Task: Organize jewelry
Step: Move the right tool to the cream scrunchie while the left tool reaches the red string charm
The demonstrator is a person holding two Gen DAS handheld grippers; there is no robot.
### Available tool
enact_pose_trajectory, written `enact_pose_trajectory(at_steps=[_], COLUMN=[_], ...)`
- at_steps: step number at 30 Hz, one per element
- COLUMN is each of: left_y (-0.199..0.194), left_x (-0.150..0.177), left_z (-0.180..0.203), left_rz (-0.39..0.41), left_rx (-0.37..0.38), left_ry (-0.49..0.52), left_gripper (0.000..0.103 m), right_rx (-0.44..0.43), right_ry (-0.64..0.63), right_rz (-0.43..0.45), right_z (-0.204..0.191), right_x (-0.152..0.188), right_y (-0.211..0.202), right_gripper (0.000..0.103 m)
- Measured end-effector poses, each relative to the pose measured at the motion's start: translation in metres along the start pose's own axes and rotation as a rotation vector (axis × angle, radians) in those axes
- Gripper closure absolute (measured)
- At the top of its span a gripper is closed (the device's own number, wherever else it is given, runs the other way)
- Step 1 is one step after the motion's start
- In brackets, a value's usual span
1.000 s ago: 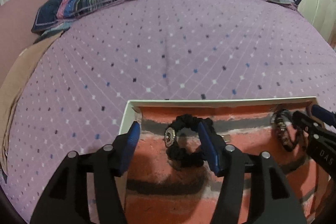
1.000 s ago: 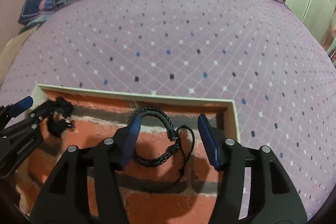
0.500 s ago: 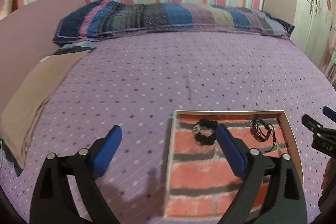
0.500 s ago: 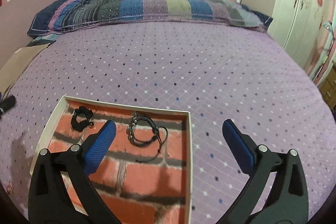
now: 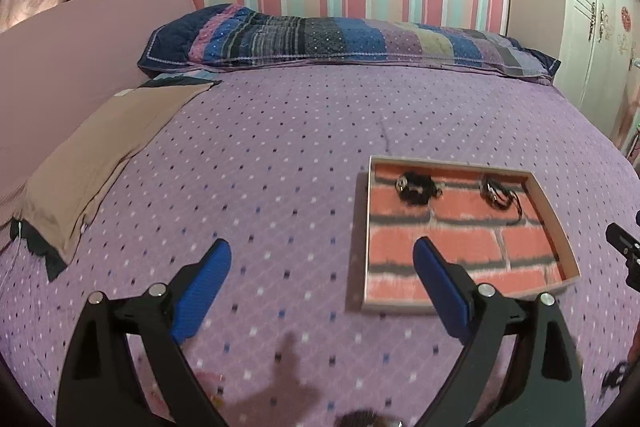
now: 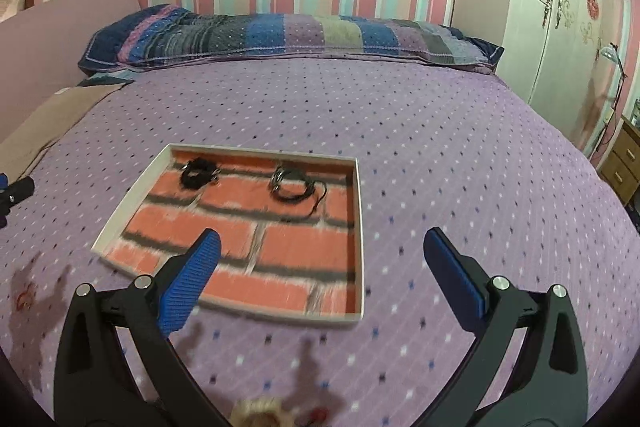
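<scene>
Purple dotted bedspread (image 6: 400, 115) fills my view, with the brick-lined tray (image 6: 362, 223) lying flat, its long side running away from me. At its far end rest the beaded bracelet (image 6: 198, 177) and corded bracelet (image 6: 294, 185), side by side, apart. My left gripper (image 5: 322, 287) and right gripper (image 6: 320, 267) hover nearer, both spread wide and holding nothing.

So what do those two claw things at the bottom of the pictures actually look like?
Each hand-held gripper, left and right, is the same: two matte black plastic arms spreading in a V, each tipped with a flat blue ribbed finger pad. Small round silver bolt heads sit at the joints. No cables, sleeves or readable markings show in these views.
</scene>
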State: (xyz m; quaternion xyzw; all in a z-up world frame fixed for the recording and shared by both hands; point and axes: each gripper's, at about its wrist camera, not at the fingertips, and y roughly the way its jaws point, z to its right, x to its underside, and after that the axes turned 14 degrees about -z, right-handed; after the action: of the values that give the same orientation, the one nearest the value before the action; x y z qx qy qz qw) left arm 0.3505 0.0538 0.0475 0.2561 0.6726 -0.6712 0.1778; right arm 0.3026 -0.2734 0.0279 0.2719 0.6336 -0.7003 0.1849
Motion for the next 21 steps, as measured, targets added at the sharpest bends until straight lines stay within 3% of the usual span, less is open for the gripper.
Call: enact_pose_trajectory(at_steps=[12,21], left_y=[-0.028,-0.022], left_x=[0.077,0.119], left_z=[-0.009,-0.032], left_rz=[0.04,0.033], left_rx=[-0.016,-0.053], left_ry=[0.028,-0.013], left_gripper=[0.012,0.012], right_rx=[-0.022,-0.011], right_ry=[0.0,0.007], right_rz=[0.008,0.022], right_z=[-0.013,-0.011], right_x=[0.086,0.123], right_y=[-0.024,-0.027], right_gripper=[0.004,0.004])
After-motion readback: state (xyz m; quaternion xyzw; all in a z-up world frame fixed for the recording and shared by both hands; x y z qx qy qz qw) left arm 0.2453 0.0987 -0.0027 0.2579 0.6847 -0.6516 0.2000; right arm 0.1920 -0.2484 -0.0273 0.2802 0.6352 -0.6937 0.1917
